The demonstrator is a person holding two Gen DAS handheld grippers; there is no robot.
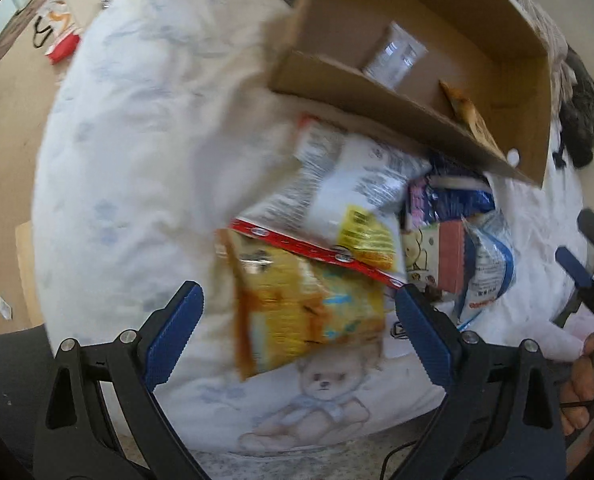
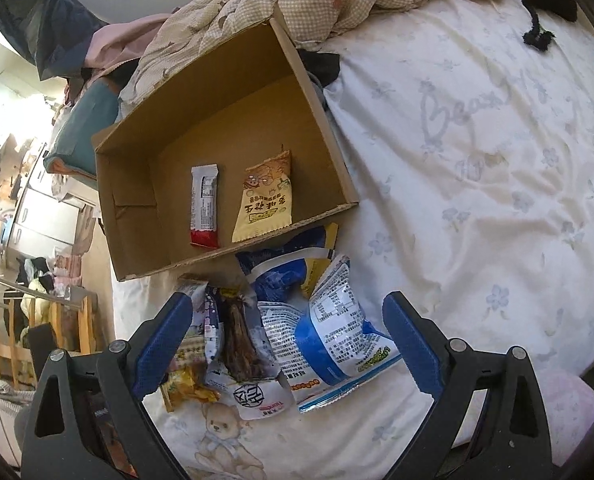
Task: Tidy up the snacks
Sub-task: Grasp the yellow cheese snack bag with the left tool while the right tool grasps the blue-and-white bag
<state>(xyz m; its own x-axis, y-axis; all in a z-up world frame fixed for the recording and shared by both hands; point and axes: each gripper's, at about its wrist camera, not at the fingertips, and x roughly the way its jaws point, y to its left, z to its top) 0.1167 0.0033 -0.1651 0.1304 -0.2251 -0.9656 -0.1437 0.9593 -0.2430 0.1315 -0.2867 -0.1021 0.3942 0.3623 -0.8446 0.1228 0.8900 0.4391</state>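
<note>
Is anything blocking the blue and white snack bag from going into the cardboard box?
Only the brown cardboard box's low front wall stands between it and the blue-and-white foil snack bag. The bag must be lifted over it. The box floor has free space.

Snack packets (image 2: 321,320) beside cardboard box (image 2: 129,200)
</note>
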